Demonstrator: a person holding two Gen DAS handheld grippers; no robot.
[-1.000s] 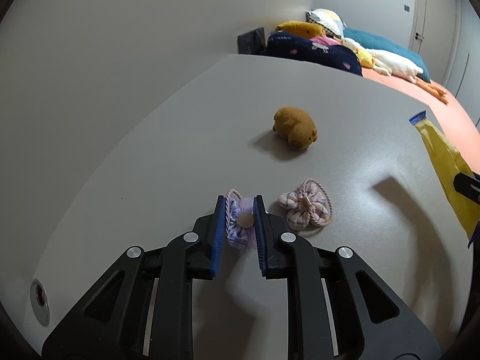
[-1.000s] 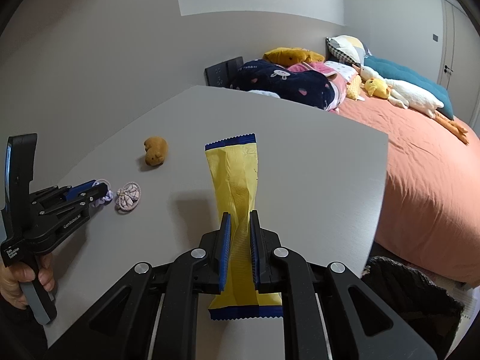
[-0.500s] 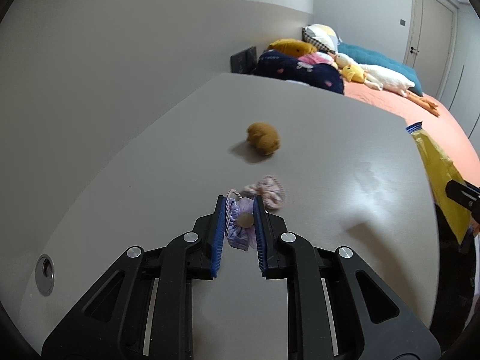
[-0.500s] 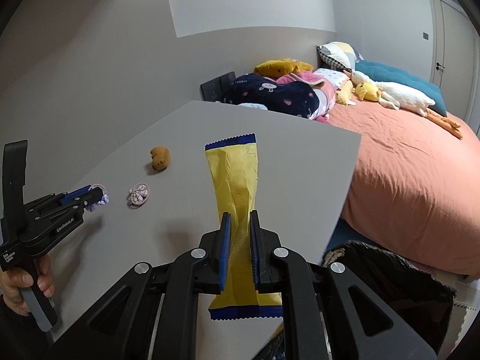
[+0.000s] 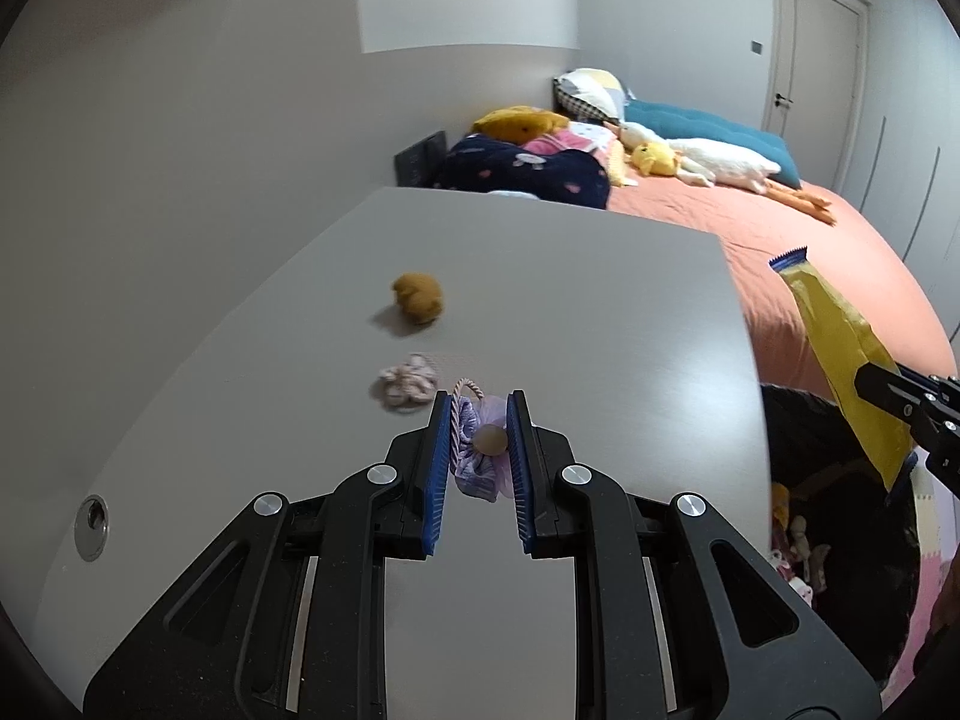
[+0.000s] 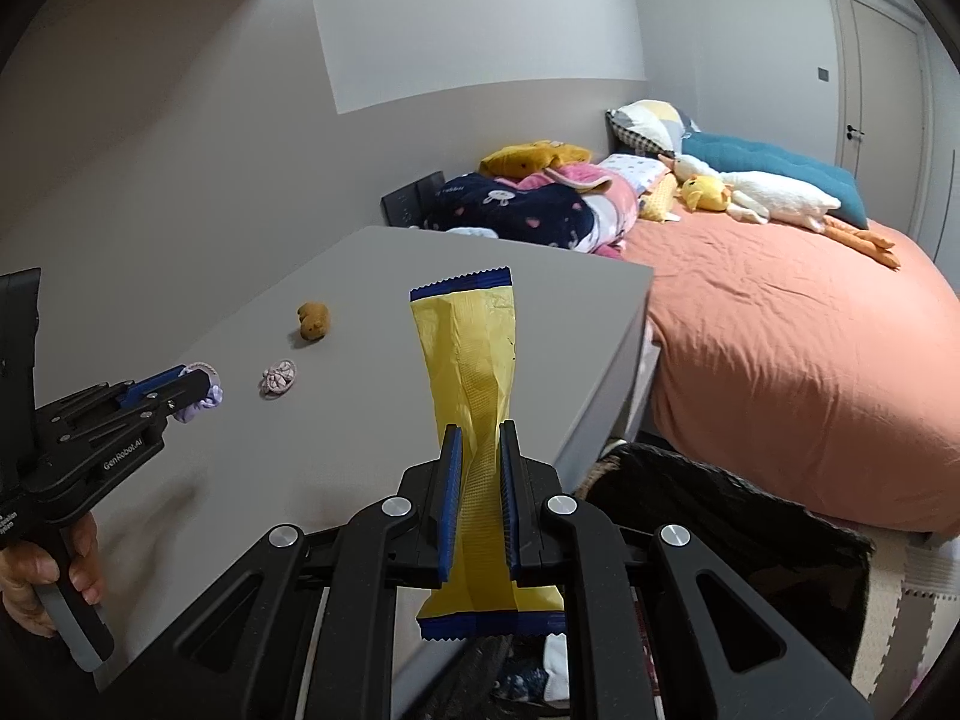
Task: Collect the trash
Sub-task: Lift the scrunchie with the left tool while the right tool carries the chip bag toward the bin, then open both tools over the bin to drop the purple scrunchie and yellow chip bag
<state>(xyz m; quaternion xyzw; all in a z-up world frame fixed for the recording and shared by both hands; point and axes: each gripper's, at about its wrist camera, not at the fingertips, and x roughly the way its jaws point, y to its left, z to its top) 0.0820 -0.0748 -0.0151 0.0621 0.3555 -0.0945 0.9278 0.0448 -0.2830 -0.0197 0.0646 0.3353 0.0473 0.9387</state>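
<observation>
Clearly both claws carry loads. The left claw (image 5: 479, 461) pinches a lilac fabric flower scrunchie with a tan button (image 5: 480, 450) above the grey counter (image 5: 540, 300), and the right claw (image 6: 480, 498) clamps a crumpled yellow snack wrapper with blue crimped ends (image 6: 474, 372) upright, held past the counter edge over the black-lined trash bin (image 6: 720, 516), probably for dropping. A pink scrunchie (image 5: 403, 385) and a brown plush toy (image 5: 418, 297) lie on the counter.

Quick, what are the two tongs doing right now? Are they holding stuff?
Left tongs: closed on the purple fabric flower.
Right tongs: closed on the yellow wrapper.
</observation>
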